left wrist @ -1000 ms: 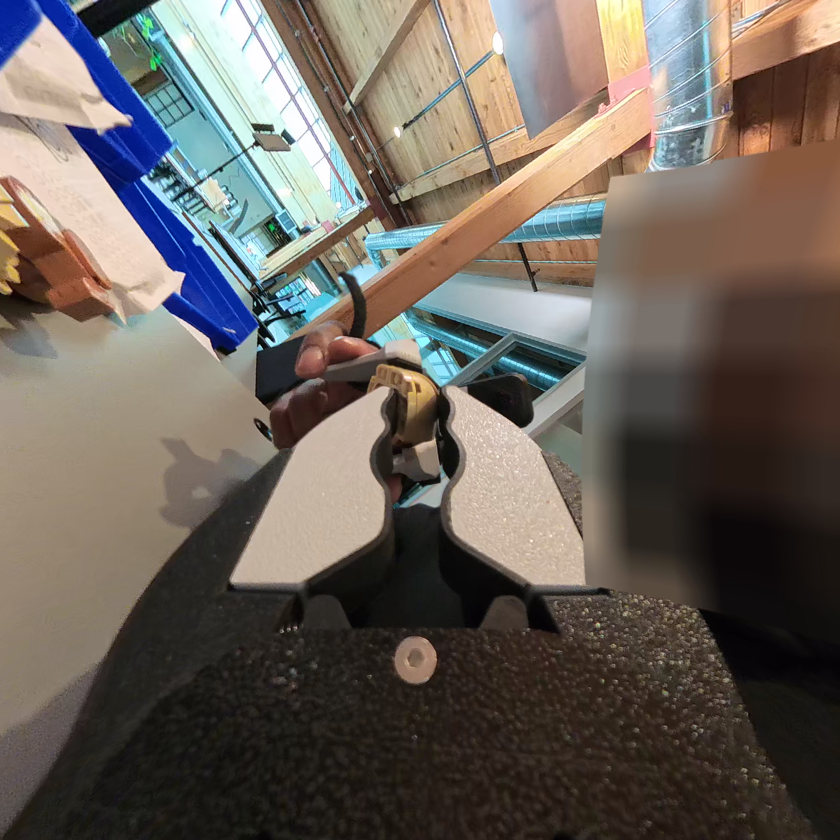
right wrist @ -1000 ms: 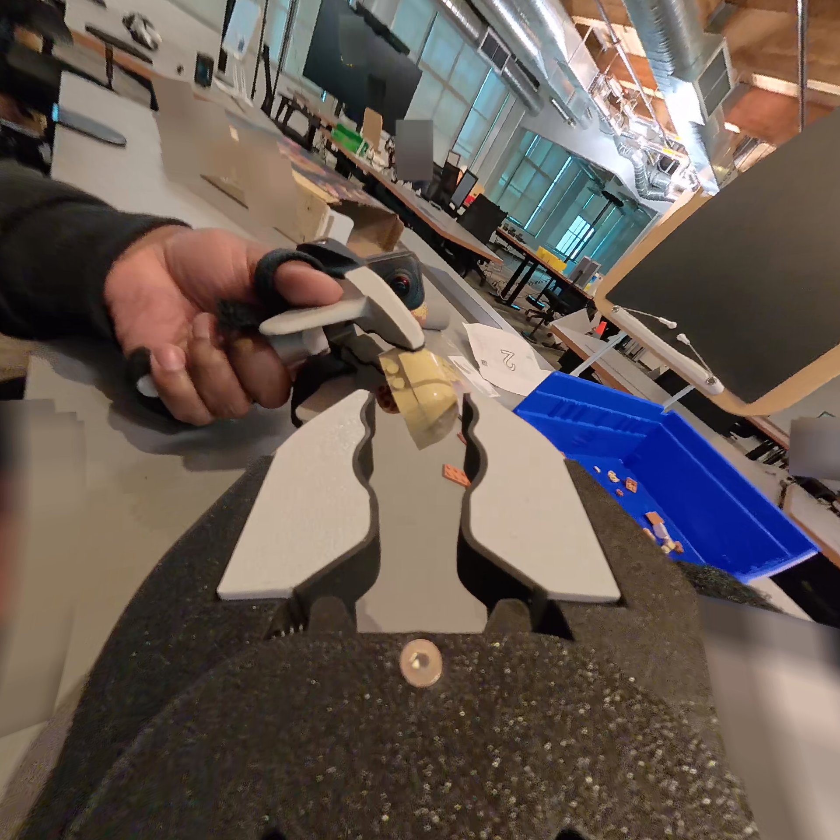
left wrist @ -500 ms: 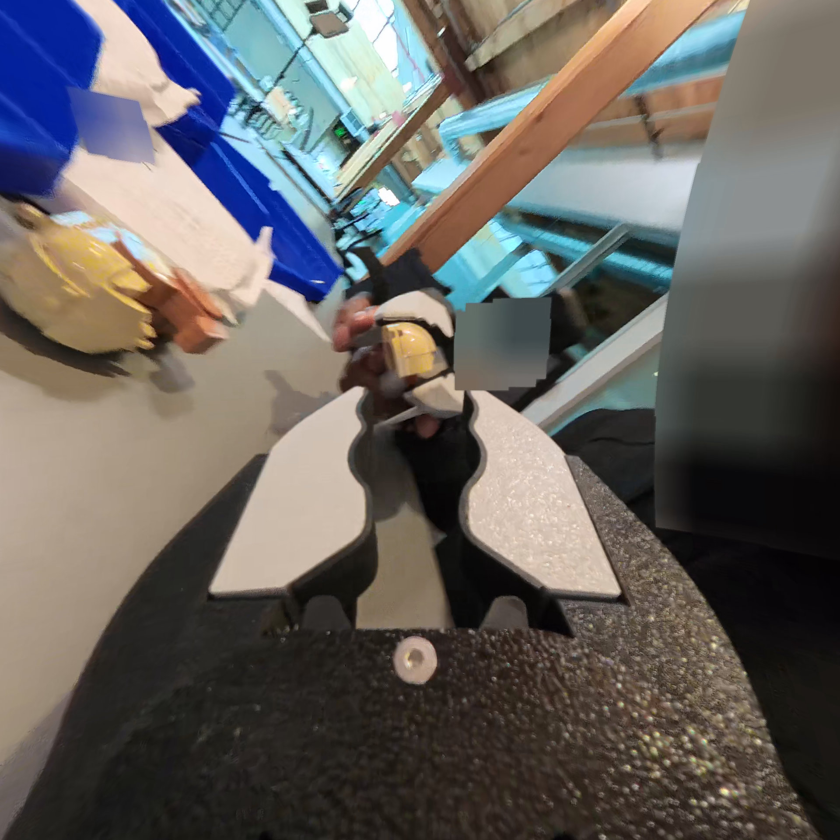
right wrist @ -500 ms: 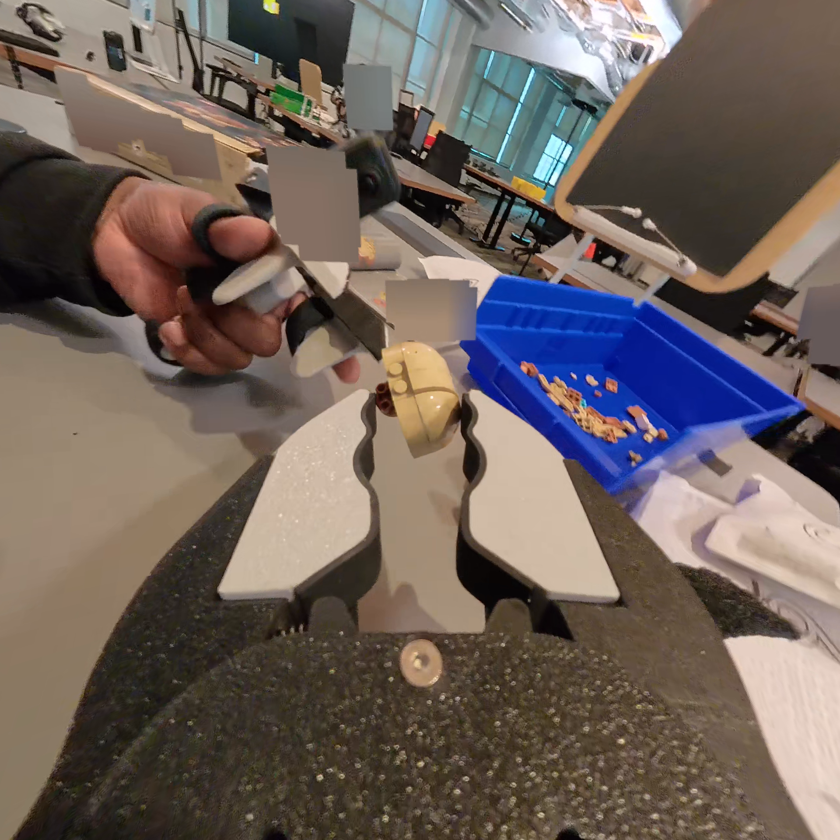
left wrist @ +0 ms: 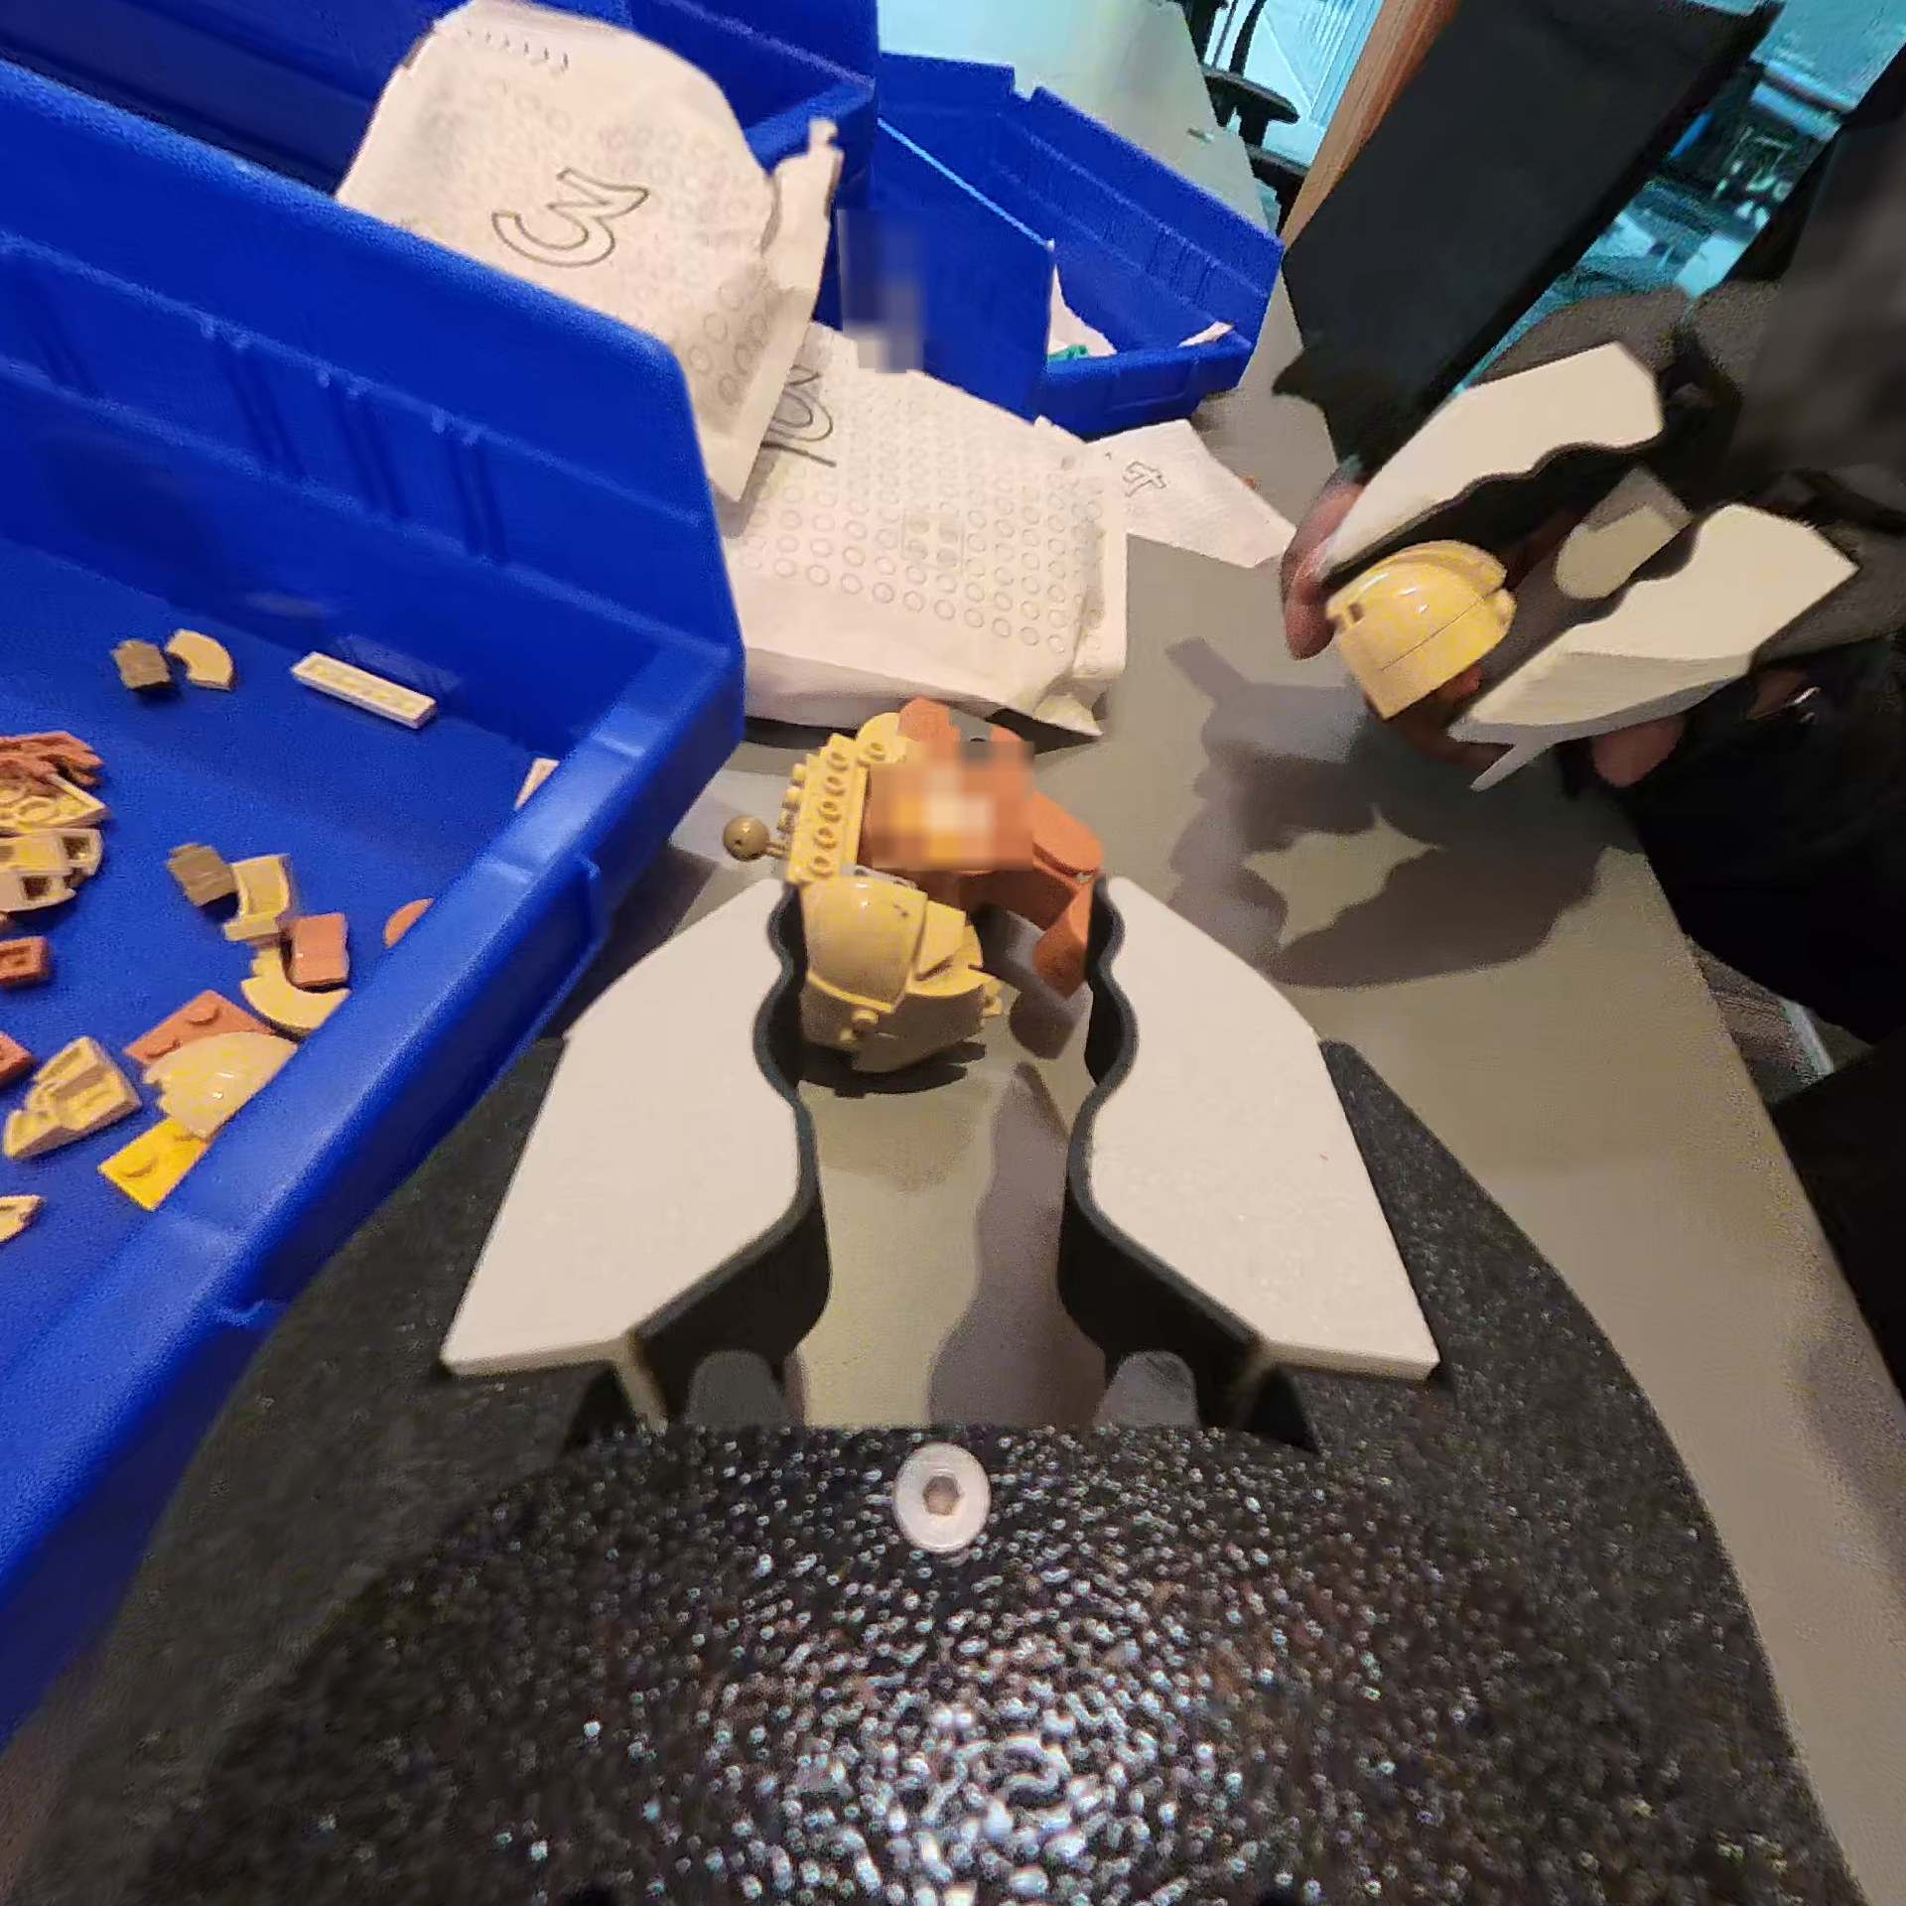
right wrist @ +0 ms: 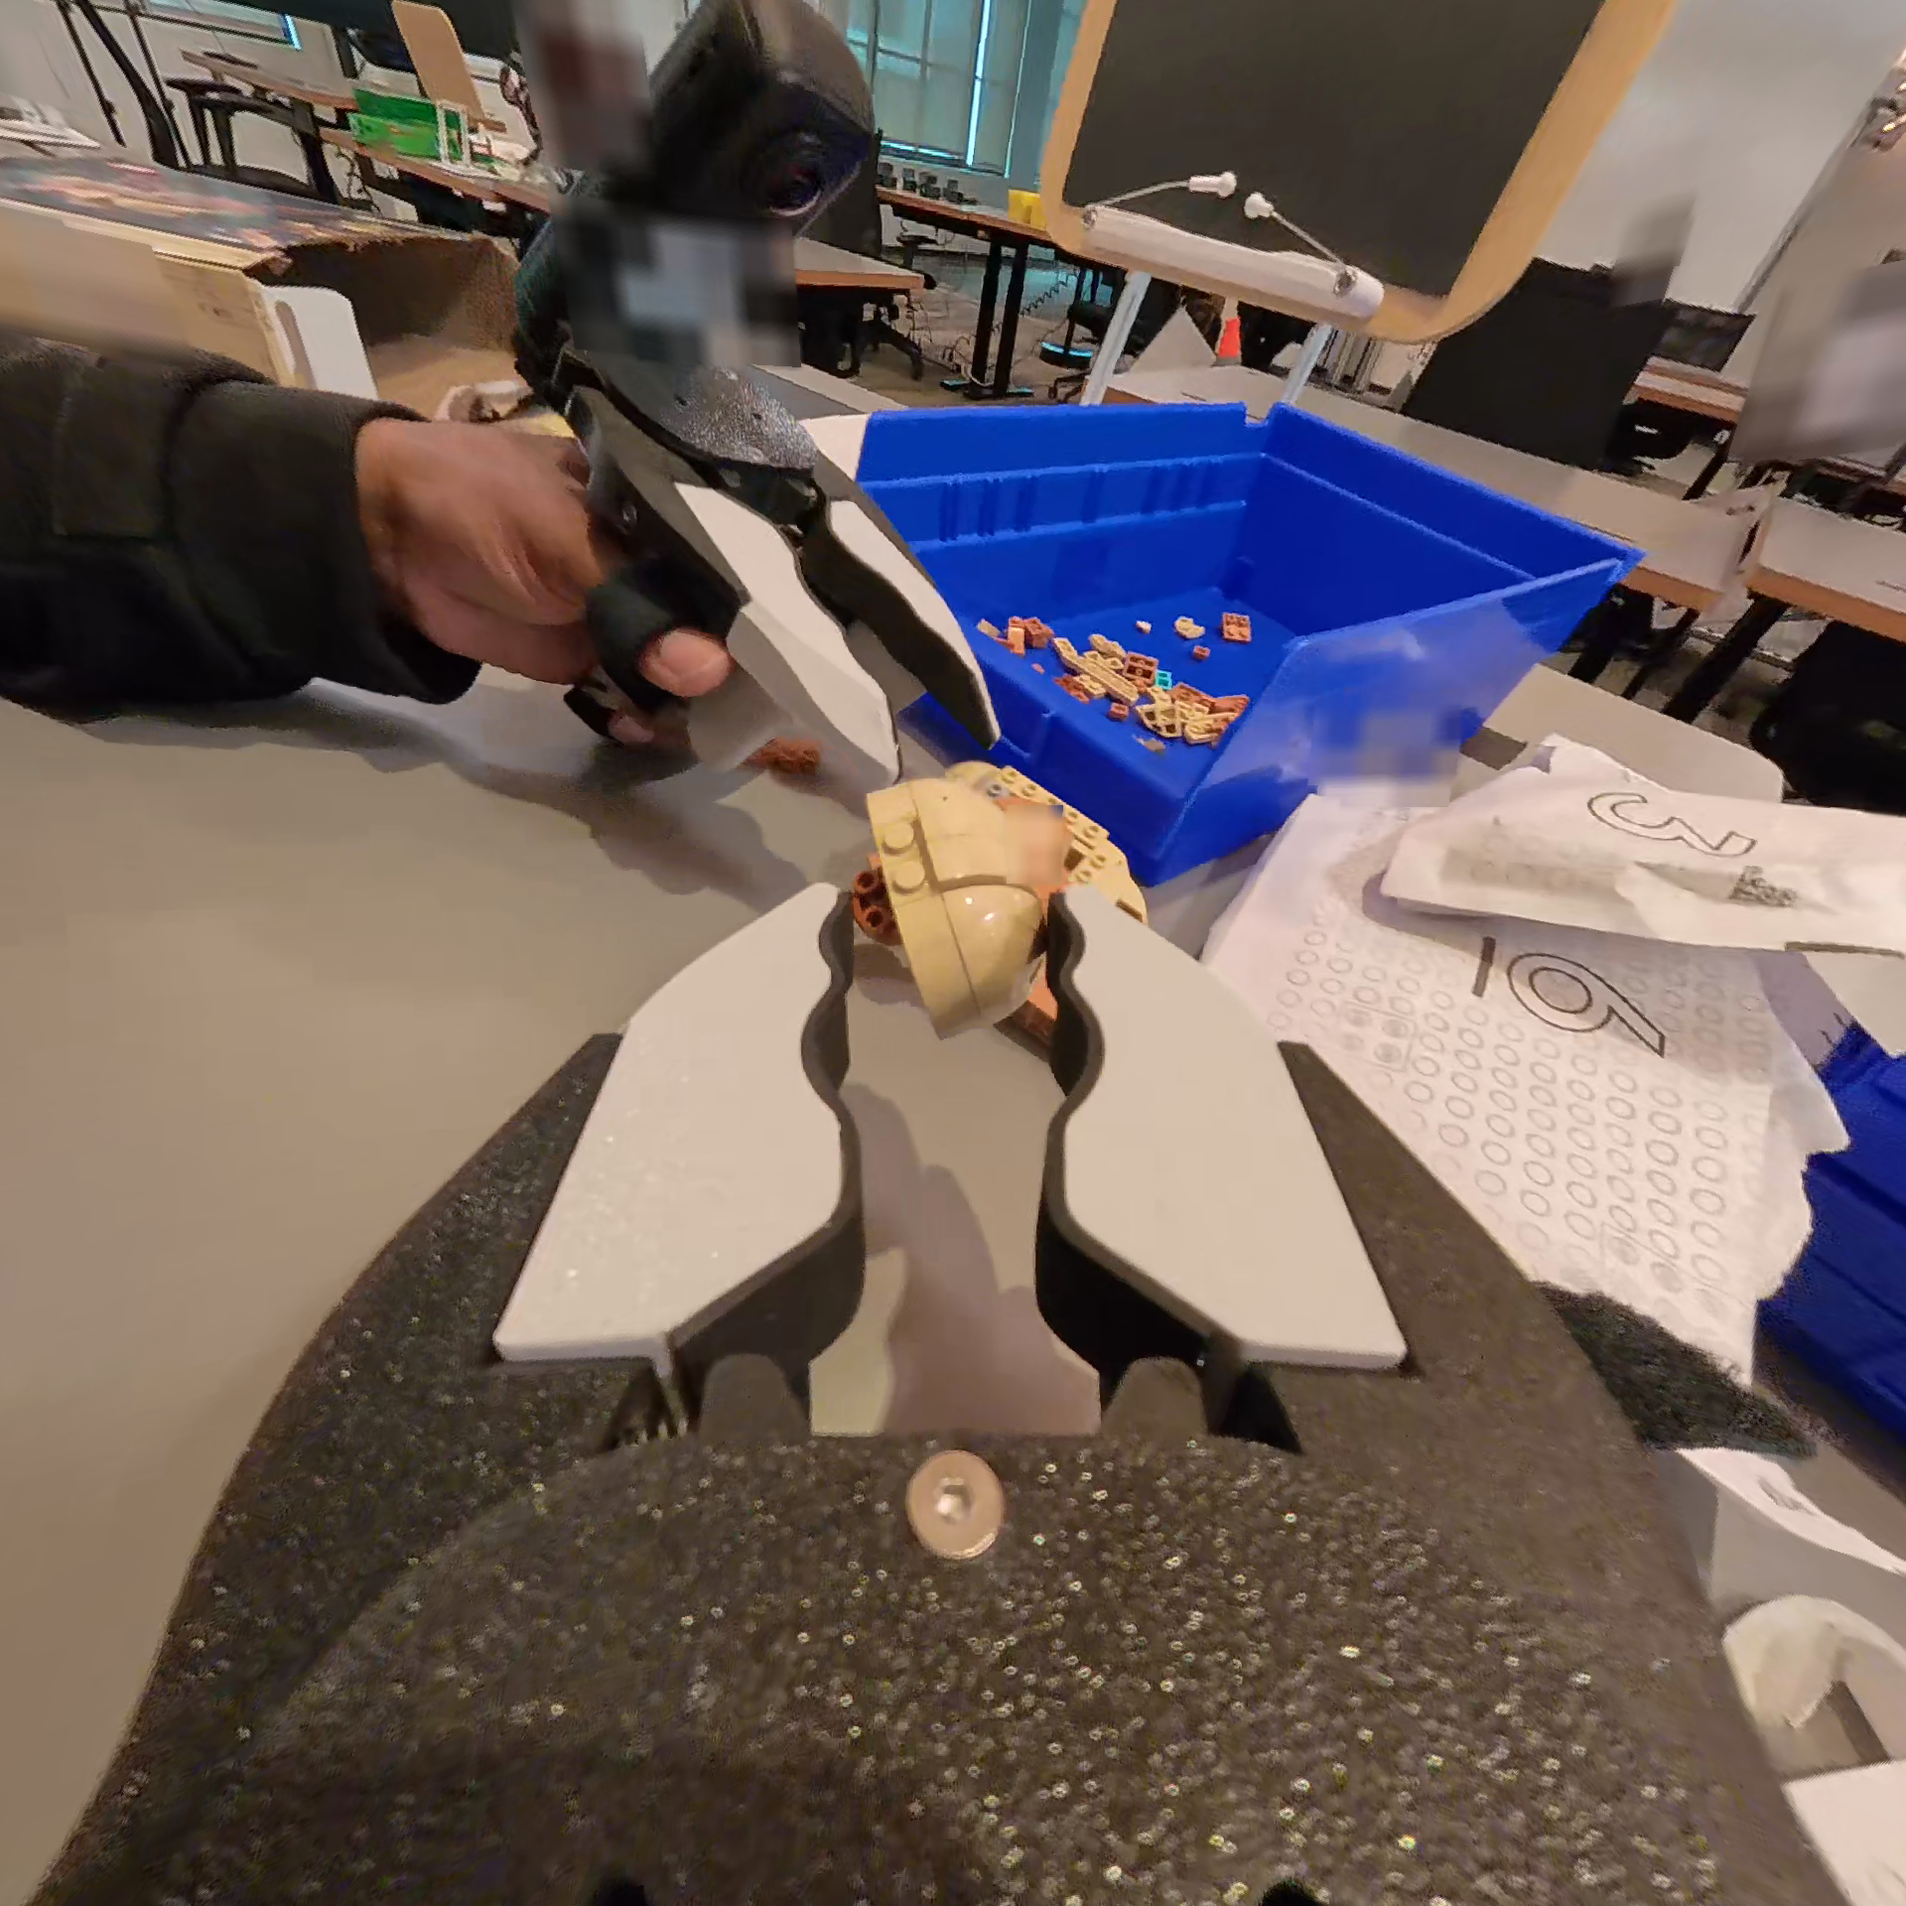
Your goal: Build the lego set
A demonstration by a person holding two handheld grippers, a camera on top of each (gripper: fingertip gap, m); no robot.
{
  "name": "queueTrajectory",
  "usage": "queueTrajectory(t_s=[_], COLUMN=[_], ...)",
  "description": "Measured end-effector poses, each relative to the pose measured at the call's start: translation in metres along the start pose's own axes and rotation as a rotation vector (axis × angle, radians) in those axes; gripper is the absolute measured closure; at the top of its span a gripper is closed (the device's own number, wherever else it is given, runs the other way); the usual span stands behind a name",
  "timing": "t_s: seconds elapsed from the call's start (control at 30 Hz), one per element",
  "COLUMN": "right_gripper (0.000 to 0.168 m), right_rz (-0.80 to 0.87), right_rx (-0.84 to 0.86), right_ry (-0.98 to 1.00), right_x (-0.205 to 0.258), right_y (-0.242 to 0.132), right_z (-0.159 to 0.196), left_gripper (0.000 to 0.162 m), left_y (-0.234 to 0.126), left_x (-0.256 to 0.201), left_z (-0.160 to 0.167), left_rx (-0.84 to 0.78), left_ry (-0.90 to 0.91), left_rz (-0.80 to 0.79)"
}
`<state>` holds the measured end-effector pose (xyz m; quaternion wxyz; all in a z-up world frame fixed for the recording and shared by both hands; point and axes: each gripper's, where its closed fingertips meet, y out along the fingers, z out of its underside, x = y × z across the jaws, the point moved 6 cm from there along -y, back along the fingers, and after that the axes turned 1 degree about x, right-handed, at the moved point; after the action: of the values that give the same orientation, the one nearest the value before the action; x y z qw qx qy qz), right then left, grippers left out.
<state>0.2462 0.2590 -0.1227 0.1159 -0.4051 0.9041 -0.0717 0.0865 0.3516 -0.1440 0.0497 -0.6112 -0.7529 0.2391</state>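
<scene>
A tan and brown lego model (left wrist: 928, 877) lies on the grey table (left wrist: 1392, 1083) beside the blue bin. My left gripper (left wrist: 939, 923) is open, its fingertips on either side of the model's tan rounded end. My right gripper (right wrist: 949, 928) is shut on a tan dome piece (right wrist: 964, 928) and holds it just above the table, close in front of the model (right wrist: 1083, 835). In the left wrist view the right gripper (left wrist: 1413, 670) and its dome (left wrist: 1418, 624) are at the upper right, apart from the model. The left gripper (right wrist: 944, 748) shows beyond the model.
A blue bin (left wrist: 464, 464) with several loose tan and brown pieces (left wrist: 206, 928) stands left of the model; it also shows in the right wrist view (right wrist: 1135, 495). White paper bags (left wrist: 928, 536) lie behind the model. A small brown piece (right wrist: 789, 758) lies on the table.
My left gripper let go of the dome piece, opened, and swung down to the model on the table. My right gripper kept the dome and came down near the model.
</scene>
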Motion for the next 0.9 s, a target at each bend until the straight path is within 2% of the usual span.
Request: queueTrajectory(t_s=[0.13,0.43,0.63,0.9], right_gripper=[0.133,0.133,0.133,0.133], right_rz=[0.011,-0.017,-0.022,-0.062], right_rx=[0.008,0.000,-0.001,0.018], right_ry=[0.013,0.028,0.025,-0.012], right_x=[-0.006,-0.008,-0.008,-0.003], right_y=[-0.003,0.004,0.003,0.002], right_z=[0.006,0.008,0.007,0.002], left_gripper=[0.111,0.105,0.113,0.114], left_y=[0.000,0.015,0.022,0.021], left_x=[0.009,0.008,0.011,-0.009], left_z=[0.006,0.010,0.011,0.016], left_rx=[0.034,0.153,0.208,0.241], left_ry=[-0.015,0.074,0.179,0.336], left_rz=[-0.019,-0.031,-0.044,0.094])
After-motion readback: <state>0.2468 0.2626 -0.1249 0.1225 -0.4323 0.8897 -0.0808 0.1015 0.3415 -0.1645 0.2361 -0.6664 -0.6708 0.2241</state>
